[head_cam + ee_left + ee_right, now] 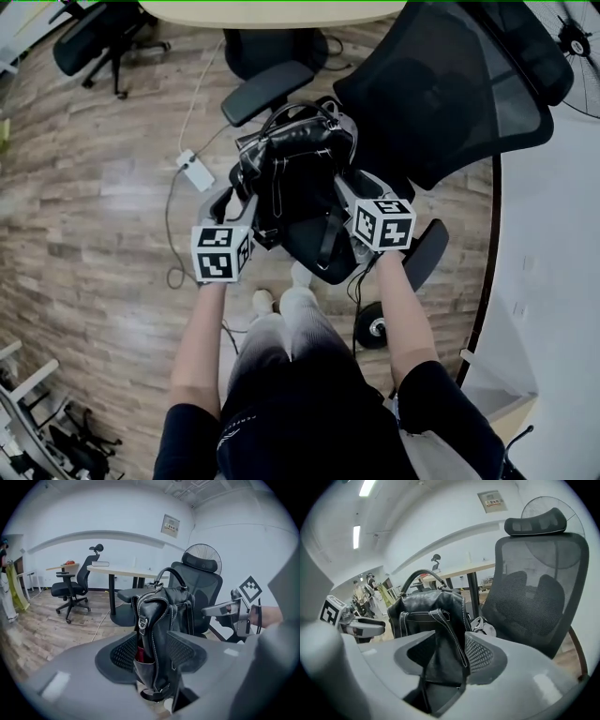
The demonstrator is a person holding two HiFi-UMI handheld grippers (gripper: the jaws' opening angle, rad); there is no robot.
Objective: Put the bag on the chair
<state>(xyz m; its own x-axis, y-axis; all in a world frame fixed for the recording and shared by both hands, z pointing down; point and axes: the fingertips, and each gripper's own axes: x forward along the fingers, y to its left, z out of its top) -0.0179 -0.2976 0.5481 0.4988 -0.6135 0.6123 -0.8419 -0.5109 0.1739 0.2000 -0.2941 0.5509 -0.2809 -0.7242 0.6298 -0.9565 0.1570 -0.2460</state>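
Note:
A black leather bag with white stitching and a loop handle stands upright on the seat of a black mesh office chair. My left gripper is at the bag's left end and my right gripper at its right end. In the left gripper view the bag fills the gap of the left gripper, with both pads against it. In the right gripper view the bag and its strap sit between the pads of the right gripper, which also touch it.
The chair's armrests flank the bag. A white power strip and cable lie on the wood floor at the left. A table, a second office chair and a fan stand beyond.

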